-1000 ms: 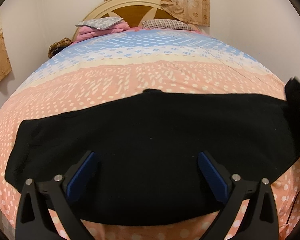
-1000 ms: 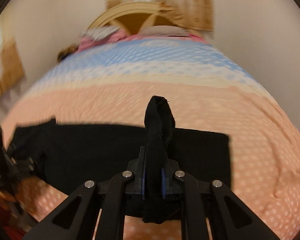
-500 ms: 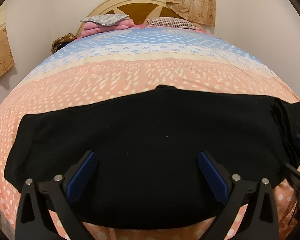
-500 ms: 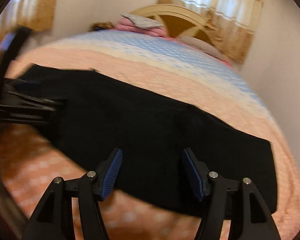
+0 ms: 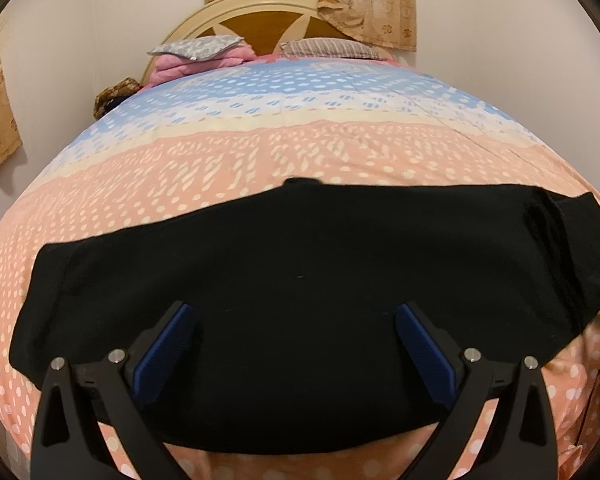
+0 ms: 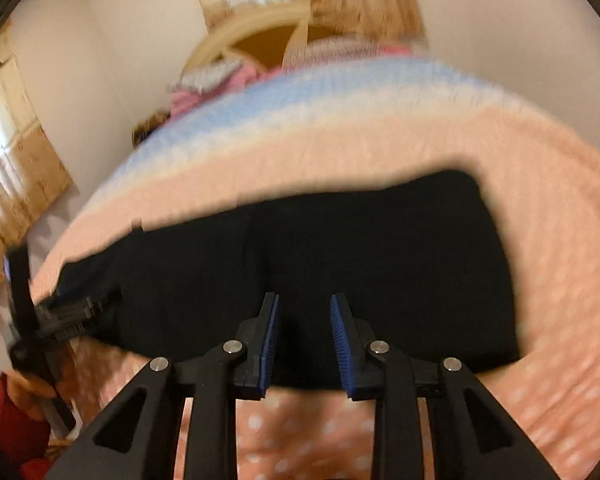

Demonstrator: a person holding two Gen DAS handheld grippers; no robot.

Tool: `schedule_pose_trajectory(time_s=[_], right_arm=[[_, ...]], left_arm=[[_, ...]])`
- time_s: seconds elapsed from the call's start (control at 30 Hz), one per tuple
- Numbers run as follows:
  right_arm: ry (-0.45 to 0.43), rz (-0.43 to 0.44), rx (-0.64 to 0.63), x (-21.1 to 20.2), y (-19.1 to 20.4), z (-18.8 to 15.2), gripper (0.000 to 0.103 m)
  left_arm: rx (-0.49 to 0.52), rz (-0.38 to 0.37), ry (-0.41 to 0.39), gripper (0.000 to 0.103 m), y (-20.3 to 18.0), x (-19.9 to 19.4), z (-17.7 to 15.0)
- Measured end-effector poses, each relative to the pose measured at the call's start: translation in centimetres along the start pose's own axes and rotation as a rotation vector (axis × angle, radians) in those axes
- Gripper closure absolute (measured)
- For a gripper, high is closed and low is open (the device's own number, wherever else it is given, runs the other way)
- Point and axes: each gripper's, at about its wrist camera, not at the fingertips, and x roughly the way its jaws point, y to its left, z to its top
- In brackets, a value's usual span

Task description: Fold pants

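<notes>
Two views are showing one pair of black fabric pants (image 5: 300,280) lying flat on the peach-and-blue dotted bedspread (image 5: 284,140). In the left wrist view, the left tool (image 5: 296,352) is hovering released over the garment's near edge, whose long axis is running left to right across the lower frame. In the right wrist view, blurred, the right tool (image 6: 304,336) is hanging partly released, grasping nothing, just above the pants' (image 6: 340,260) near edge at lower centre, likely nearer the folded right end.
</notes>
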Motion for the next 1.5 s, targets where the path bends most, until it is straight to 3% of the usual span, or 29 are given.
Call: schedule_pose_trajectory(time_s=[0.1,0.2,0.27,0.3,0.33,0.4,0.53,0.63,0.8,0.83,0.87,0.93,1.03,1.17,1.27,1.37,1.5], right_arm=[[-0.054,0.004,-0.007,0.5,2.1,-1.2,0.072],[-0.066,0.132,0.080,1.0,2.4,-0.3,0.072],[-0.075,0.142,0.100,0.3,1.8,0.4,0.071],[-0.077,0.124,0.072,-0.1,2.0,0.6,0.067],[-0.074,0.100,0.037,-0.3,2.5,0.8,0.054],[-0.068,0.063,-0.042,-0.5,3.7,0.8,0.038],[-0.068,0.014,-0.167,-0.1,5.5,0.1,0.038],[-0.073,-0.155,-0.291,2.0,7.5,0.0,0.039],[-0.110,-0.350,-0.409,4.2,9.4,0.9,0.041],[-0.098,-0.365,-0.406,4.9,9.4,1.2,0.047],[-0.083,-0.364,-0.396,5.2,9.3,1.4,0.062],[-0.071,-0.366,-0.374,5.5,9.4,1.7,0.074],[-0.066,-0.308,-0.292,4.6,8.7,2.4,0.086],[-0.087,-0.063,0.036,2.4,3.3,4.5,0.090],[-0.130,0.055,0.204,1.1,0.1,5.1,0.090],[-0.141,0.107,0.267,1.0,-0.5,5.6,0.090],[-0.129,0.094,0.187,2.7,2.5,5.7,0.090]], left_arm=[[0.026,-0.013,0.000,0.000,-1.1,-0.2,0.1],[0.063,-0.022,0.001,0.000,-2.0,-0.4,0.0],[0.075,-0.019,-0.017,0.000,-2.1,-0.9,0.0],[0.072,-0.017,-0.021,0.000,-2.1,-0.9,0.1],[0.064,-0.016,-0.021,0.000,-2.0,-0.9,0.1],[0.048,-0.027,-0.010,0.000,-2.0,-0.7,0.1],[0.064,-0.028,0.001,0.000,-2.2,-0.4,-0.2],[0.058,-0.024,-0.010,0.000,-1.8,-0.6,-0.1],[0.021,-0.028,-0.001,0.000,-0.9,-0.3,0.0],[0.020,-0.030,0.000,0.000,-0.8,-0.3,0.0],[0.021,-0.031,-0.001,0.000,-0.7,-0.3,-0.1],[0.023,-0.032,-0.004,0.000,-0.4,-0.4,0.0],[0.011,-0.032,-0.003,0.000,0.1,-0.3,0.0],[-0.018,-0.039,-0.003,0.000,0.8,-0.2,0.2],[-0.019,-0.036,-0.002,0.000,0.8,-0.1,0.3],[-0.014,-0.041,0.004,0.000,0.4,-0.1,0.1],[0.011,-0.039,-0.006,0.000,0.0,-0.5,0.1]])
